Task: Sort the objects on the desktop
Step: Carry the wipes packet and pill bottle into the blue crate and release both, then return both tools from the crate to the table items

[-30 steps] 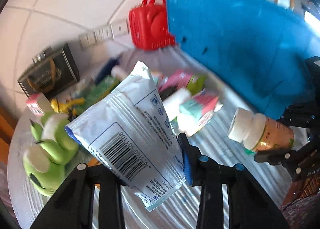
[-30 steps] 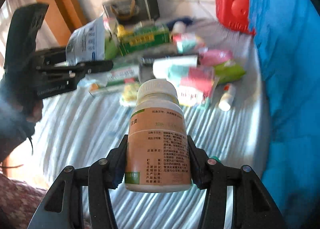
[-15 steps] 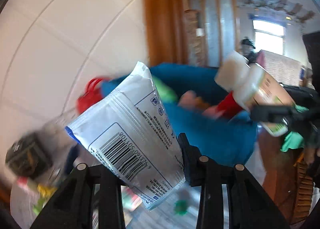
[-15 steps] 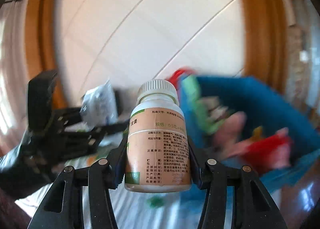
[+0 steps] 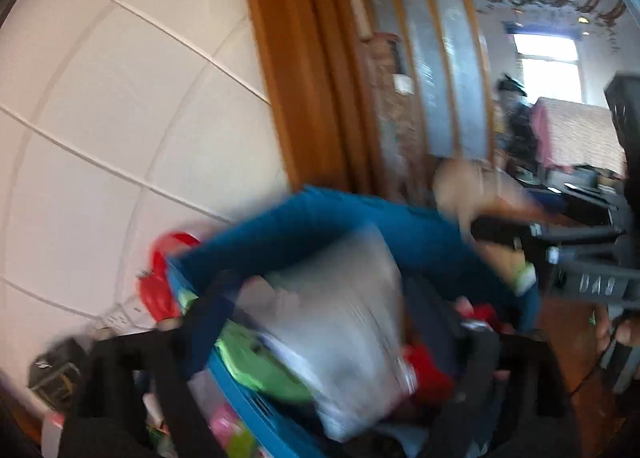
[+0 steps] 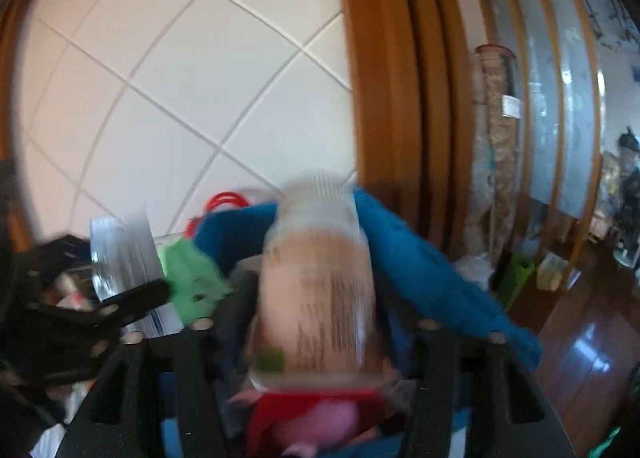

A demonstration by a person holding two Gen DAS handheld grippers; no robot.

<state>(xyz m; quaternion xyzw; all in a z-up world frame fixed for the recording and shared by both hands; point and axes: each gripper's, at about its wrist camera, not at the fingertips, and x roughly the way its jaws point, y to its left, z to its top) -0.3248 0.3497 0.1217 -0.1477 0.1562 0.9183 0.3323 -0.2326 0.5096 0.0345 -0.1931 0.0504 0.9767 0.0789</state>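
A white pouch (image 5: pixel 340 338), blurred, is between the fingers of my left gripper (image 5: pixel 328 318), whose jaws are opening and no longer press on it. It hangs over the blue bin (image 5: pixel 320 225). In the right wrist view a tan pill bottle (image 6: pixel 316 278) with a white cap, also blurred, is between the spread fingers of my right gripper (image 6: pixel 320 306). Those jaws are opening too, with gaps on both sides of the bottle. It is above the blue bin (image 6: pixel 420 266), over a red and pink soft toy (image 6: pixel 316 418). Each gripper shows at the edge of the other's view.
A red basket (image 5: pixel 160 282) stands behind the bin by the tiled wall. A green toy (image 5: pixel 256 362) lies inside the bin. A dark box (image 5: pixel 52 370) sits at the lower left. A wooden door frame (image 6: pixel 392 97) and wooden floor (image 6: pixel 592 338) are to the right.
Both grippers rose from the striped table and swung right to the blue bin, carrying pouch and bottle. Both sets of jaws have now spread and the pouch and bottle are loose.
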